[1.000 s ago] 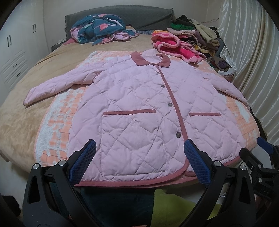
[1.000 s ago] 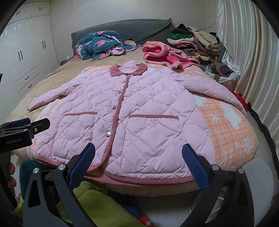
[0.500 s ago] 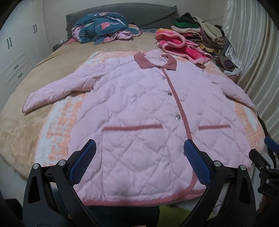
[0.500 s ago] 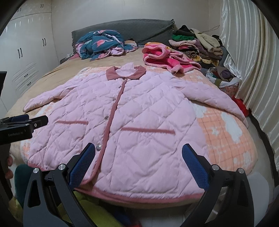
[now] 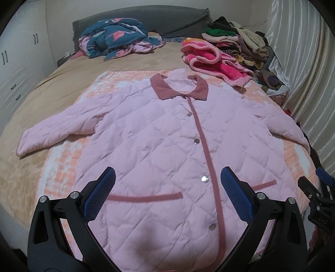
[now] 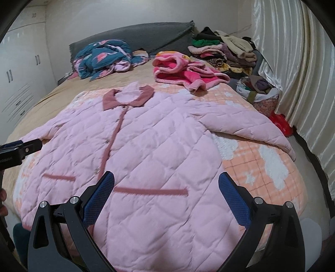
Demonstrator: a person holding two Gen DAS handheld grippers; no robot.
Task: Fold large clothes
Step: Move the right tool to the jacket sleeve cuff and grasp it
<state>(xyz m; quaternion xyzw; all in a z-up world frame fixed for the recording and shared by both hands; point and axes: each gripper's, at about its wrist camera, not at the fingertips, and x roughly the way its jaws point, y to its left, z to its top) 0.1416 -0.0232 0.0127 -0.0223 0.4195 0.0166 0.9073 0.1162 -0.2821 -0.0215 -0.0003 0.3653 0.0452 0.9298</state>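
A wide bed [image 5: 52, 87] under a tan blanket fills the room, with a grey headboard [image 5: 146, 18] at its far end, white wardrobes [image 5: 18, 62] on one side and a pale curtain [image 5: 303, 73] on the other. Spread over the near half of the bed is an orange-and-white checked quilt [image 6: 261, 167], and flat on it, front up and buttoned, lies the pink quilted jacket [image 5: 157, 146], both sleeves stretched outward, its darker rose collar [image 5: 180, 87] toward the headboard and its hem at the near edge. Farther back sit a rumpled teal patterned garment [image 5: 117, 39], a bright pink fleece heap [image 5: 211, 60] and a stack of mixed clothes [image 5: 236, 41] by the curtain. The left gripper [image 5: 167, 188] hangs above the jacket's lower front near the button placket, its blue-padded jaws spread wide and holding nothing. The right gripper [image 6: 166, 188] hovers over the jacket's other lower panel, above a trimmed pocket [image 6: 150, 191], jaws likewise spread and empty. Four silver snaps [image 5: 196, 141] dot the placket.
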